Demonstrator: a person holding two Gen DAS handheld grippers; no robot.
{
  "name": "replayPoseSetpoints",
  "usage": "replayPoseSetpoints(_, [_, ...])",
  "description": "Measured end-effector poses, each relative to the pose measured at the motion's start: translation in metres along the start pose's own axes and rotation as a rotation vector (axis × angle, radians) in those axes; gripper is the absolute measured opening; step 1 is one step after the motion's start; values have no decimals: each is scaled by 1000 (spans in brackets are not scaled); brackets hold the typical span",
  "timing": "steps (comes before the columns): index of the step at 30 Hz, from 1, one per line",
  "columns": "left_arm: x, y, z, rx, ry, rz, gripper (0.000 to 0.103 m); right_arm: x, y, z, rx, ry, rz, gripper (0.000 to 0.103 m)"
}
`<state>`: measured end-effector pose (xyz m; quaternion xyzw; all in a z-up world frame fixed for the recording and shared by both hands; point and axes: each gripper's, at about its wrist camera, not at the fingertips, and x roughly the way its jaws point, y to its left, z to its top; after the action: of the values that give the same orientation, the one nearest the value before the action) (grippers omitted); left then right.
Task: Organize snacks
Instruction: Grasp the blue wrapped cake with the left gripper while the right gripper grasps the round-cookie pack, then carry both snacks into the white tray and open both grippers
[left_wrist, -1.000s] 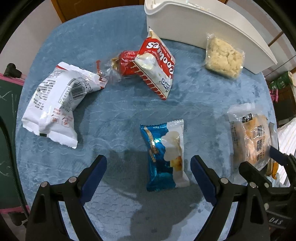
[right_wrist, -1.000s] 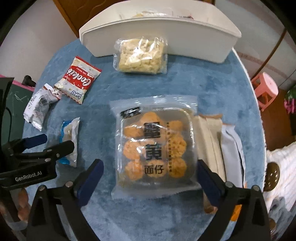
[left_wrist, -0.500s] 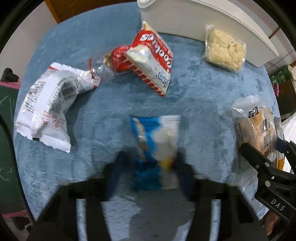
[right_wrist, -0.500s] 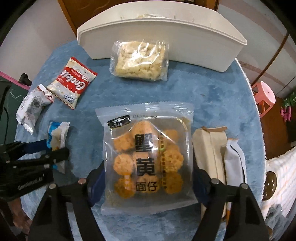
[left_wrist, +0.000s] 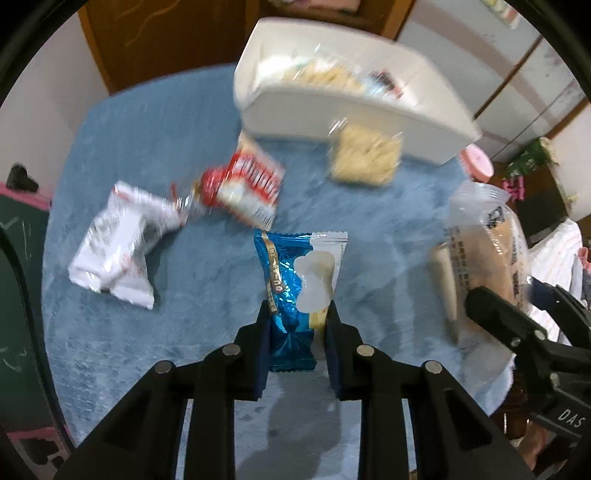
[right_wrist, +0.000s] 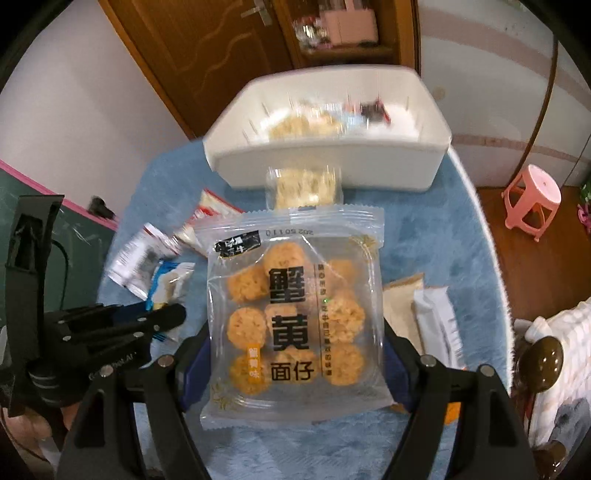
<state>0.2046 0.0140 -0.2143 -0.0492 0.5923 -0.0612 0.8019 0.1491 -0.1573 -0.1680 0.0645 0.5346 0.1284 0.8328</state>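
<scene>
My left gripper (left_wrist: 297, 314) is shut on a blue and white snack packet (left_wrist: 295, 288) and holds it above the blue cloth. My right gripper (right_wrist: 295, 347) is shut on a clear pack of orange snack balls (right_wrist: 295, 314), lifted off the table; this pack also shows at the right of the left wrist view (left_wrist: 484, 254). The white bin (right_wrist: 325, 162) stands at the far edge with several snacks inside; it shows in the left wrist view too (left_wrist: 354, 114). The left gripper appears at the left of the right wrist view (right_wrist: 147, 321).
On the blue cloth (left_wrist: 147, 155) lie a white wrapper (left_wrist: 118, 247), a red and white cookie packet (left_wrist: 247, 188), and a pale crispy-rice pack (left_wrist: 365, 155) against the bin. A beige pack (right_wrist: 400, 306) and a white sachet (right_wrist: 436, 325) lie at the right. A pink stool (right_wrist: 532, 199) stands beyond the table.
Both grippers closed on their packs and lifted them off the cloth. The views have tilted up toward the bin.
</scene>
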Motion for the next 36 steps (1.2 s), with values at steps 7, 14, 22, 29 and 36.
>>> replayPoseSetpoints(7, [-76, -28, 45, 68, -164, -44, 23, -55, 12, 41, -1, -149, 25, 79])
replayPoseSetpoints(14, [-122, -48, 126, 136, -318, -32, 24, -87, 11, 115, -12, -315, -59, 80])
replayPoseSetpoints(22, [-91, -50, 220, 124, -335, 4, 24, -66, -7, 198, 11, -375, -165, 81])
replayPoseSetpoints(29, [-32, -47, 258, 134, -277, 63, 24, -7, -27, 232, 17, -296, -230, 84])
replayPoseSetpoints(36, [-2, -50, 246, 185, -231, 148, 82, 60, -41, 226, 9, -69, -247, 86])
